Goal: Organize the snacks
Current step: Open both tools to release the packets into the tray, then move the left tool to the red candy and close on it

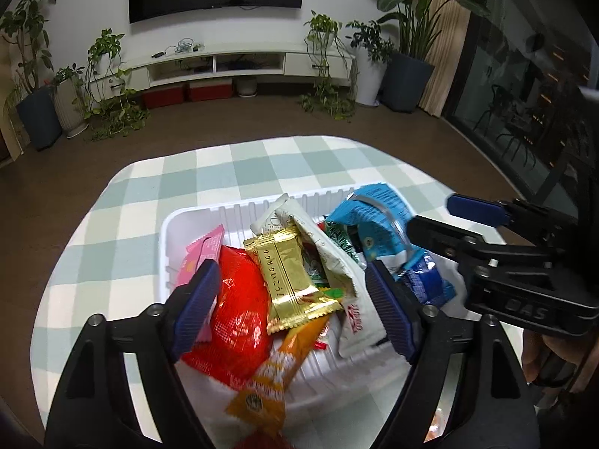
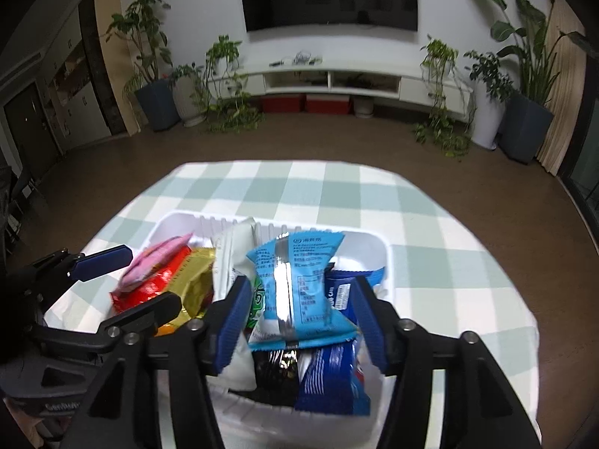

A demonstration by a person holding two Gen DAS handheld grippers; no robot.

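Note:
A white plastic basket (image 1: 167,232) (image 2: 386,262) sits on the checked tablecloth, heaped with snack packets. In the left wrist view my left gripper (image 1: 292,307) hangs open over the pile, above a gold packet (image 1: 290,280), a red packet (image 1: 239,314) and an orange packet (image 1: 271,368); its pads touch none of them. In the right wrist view my right gripper (image 2: 301,321) stands open astride a light blue packet (image 2: 295,288) that lies on top of dark blue packets (image 2: 329,381); the pads do not press it. Each gripper shows in the other's view: the right gripper (image 1: 449,220), the left gripper (image 2: 127,284).
A pink packet (image 1: 202,254) and a white packet (image 1: 329,250) also lie in the basket. The table (image 1: 232,172) is small, with its edges near the basket on all sides. Beyond it lie a brown floor, potted plants and a low TV cabinet (image 1: 239,63).

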